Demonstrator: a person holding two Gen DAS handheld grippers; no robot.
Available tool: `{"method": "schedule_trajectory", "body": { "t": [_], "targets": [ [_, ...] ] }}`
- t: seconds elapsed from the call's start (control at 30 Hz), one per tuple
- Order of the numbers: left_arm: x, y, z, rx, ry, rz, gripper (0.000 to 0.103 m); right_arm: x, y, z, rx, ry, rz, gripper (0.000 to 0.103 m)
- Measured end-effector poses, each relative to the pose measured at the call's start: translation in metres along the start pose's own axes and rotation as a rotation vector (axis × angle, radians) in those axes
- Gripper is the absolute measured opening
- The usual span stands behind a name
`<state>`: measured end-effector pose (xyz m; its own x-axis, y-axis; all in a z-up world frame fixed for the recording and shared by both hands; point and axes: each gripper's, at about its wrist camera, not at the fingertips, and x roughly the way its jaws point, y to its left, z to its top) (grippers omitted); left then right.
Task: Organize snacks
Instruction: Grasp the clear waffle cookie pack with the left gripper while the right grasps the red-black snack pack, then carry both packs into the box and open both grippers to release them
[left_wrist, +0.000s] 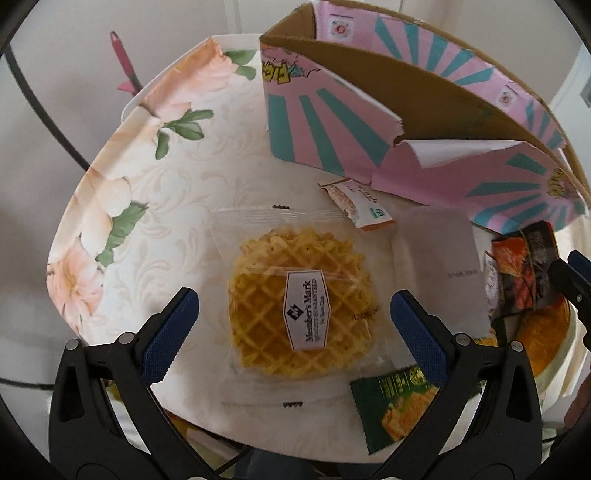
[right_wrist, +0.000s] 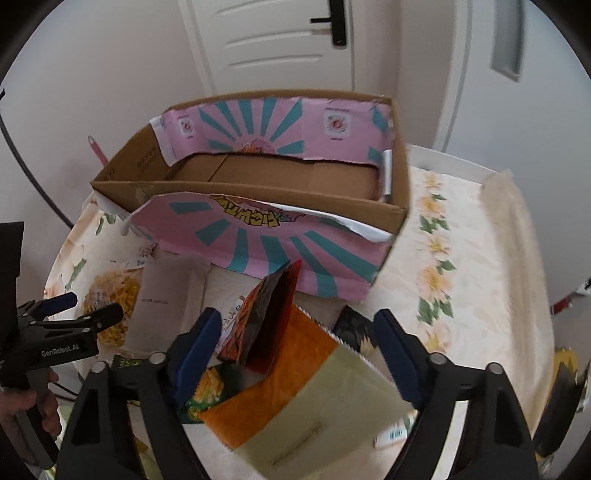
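A white tablecloth printed with peach flowers and green leaves (left_wrist: 155, 177) covers the table; its far right corner (right_wrist: 495, 181) curls up off the surface. Beyond the tablecloth's far edge stands a white panelled door (right_wrist: 266, 48) with a black lever handle (right_wrist: 334, 22), set in a pale wall. A grey rectangular panel (right_wrist: 508, 37) hangs on that wall to the right of the door. Left of the tablecloth, past its edge, a pink rod-shaped object (left_wrist: 123, 61) leans upright. A thin black cable (left_wrist: 40, 110) curves across the wall further left of the tablecloth.
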<state>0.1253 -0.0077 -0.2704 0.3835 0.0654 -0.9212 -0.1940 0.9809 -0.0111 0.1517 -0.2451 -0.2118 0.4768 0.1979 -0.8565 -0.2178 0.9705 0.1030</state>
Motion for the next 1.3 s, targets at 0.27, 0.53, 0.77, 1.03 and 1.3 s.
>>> {"method": "schedule_trajectory", "body": {
  "t": [0.27, 0.53, 0.77, 1.03, 1.3],
  "targets": [
    [0.017, -0.003, 0.006, -0.012, 0.021, 0.018, 0.103, 0.024, 0.003, 0.01, -0.063, 0.041, 0.048, 0.066],
    [0.025, -0.007, 0.007, -0.012, 0.031, 0.031, 0.103, 0.039, 0.009, 0.016, -0.118, 0.067, 0.068, 0.05],
    [0.033, -0.005, 0.01, -0.017, 0.042, 0.034, 0.103, 0.046, 0.016, 0.017, -0.157, 0.077, 0.09, 0.044],
    [0.035, -0.006, 0.011, 0.022, 0.027, -0.006, 0.086, 0.05, 0.026, 0.017, -0.21, 0.069, 0.093, 0.025],
    [0.034, -0.002, 0.013, 0.041, 0.021, -0.035, 0.075, 0.045, 0.034, 0.017, -0.232, 0.049, 0.097, 0.015]
  ]
}}
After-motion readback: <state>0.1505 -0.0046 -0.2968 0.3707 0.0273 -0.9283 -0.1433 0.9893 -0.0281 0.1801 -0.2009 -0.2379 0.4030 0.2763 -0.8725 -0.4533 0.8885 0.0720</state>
